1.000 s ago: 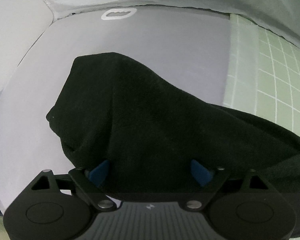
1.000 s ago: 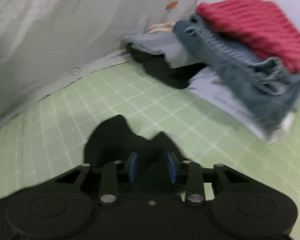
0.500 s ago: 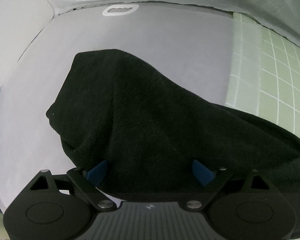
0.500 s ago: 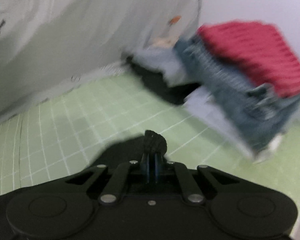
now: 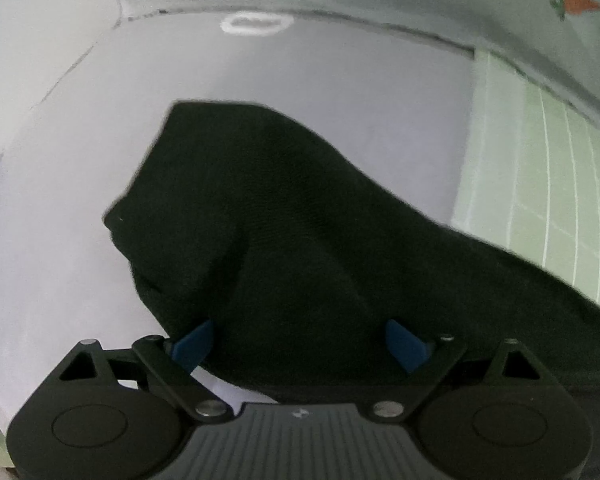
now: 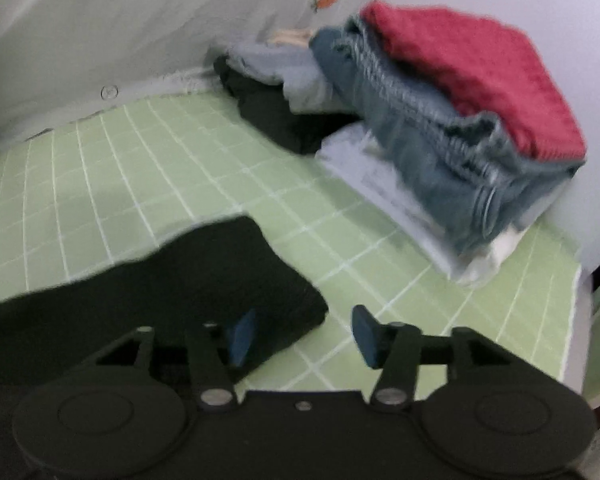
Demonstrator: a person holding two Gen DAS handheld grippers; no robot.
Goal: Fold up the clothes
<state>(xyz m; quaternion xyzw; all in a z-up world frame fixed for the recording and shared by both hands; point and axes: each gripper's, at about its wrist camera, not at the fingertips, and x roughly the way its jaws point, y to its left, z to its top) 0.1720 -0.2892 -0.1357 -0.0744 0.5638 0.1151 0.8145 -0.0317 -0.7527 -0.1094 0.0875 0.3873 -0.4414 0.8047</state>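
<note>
The black garment [image 5: 300, 248] lies across two surfaces, its bulk humped on a pale grey surface [image 5: 340, 80] in the left view and its other end stretched over the green checked sheet [image 6: 140, 168] in the right view; the left tool [image 5: 300, 340] stands wide open, its blue pads [image 5: 192, 344] set on either side of the hump, the cloth draped between them but not pinched; the right tool [image 6: 304, 336] is also open, its left pad against the garment's folded corner, its right pad over bare sheet, holding nothing; the right view is somewhat blurred. Beyond the garment on the sheet sits a pile [image 6: 440, 128] of folded clothes, a red knit [image 6: 480, 72] on top of blue jeans [image 6: 420, 136], with pale and dark pieces beneath and behind; a grey cloth wall [image 6: 140, 20] with a small carrot print backs the sheet; a white ring [image 5: 256, 24] lies at the far edge of the grey surface.
</note>
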